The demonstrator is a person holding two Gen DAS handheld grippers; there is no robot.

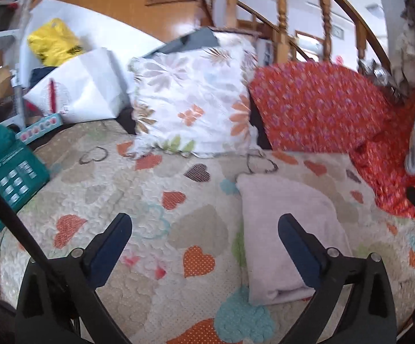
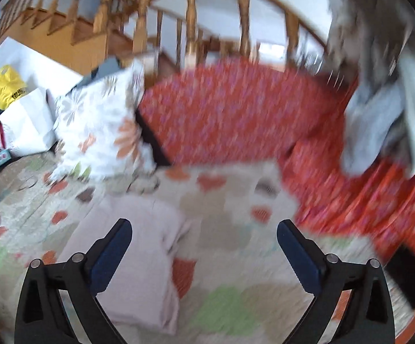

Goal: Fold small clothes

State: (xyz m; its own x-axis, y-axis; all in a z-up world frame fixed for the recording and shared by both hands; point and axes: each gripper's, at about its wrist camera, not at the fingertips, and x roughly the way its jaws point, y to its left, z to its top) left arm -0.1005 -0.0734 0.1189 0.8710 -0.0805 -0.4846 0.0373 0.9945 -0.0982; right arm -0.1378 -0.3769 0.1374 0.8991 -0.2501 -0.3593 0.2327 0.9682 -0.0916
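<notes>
Both grippers – left gripper (image 1: 204, 225) and right gripper (image 2: 204, 230) – stand wide and empty above the quilt (image 1: 150, 200), likely because the pink cloth (image 1: 287, 229) lies folded there, with grey clothes (image 2: 379, 109) waiting beyond.

Lay soft and fleecy, matt: folded pink cloth (image 1: 287, 238) between claw fingers. Beneath, stitched puffy quilt (image 1: 156, 200). Beyond, crinkled cotton pillow (image 1: 193, 100); glossy varnished wood banister (image 1: 282, 8). Left, shiny yellow plastic bag (image 1: 52, 43).
</notes>
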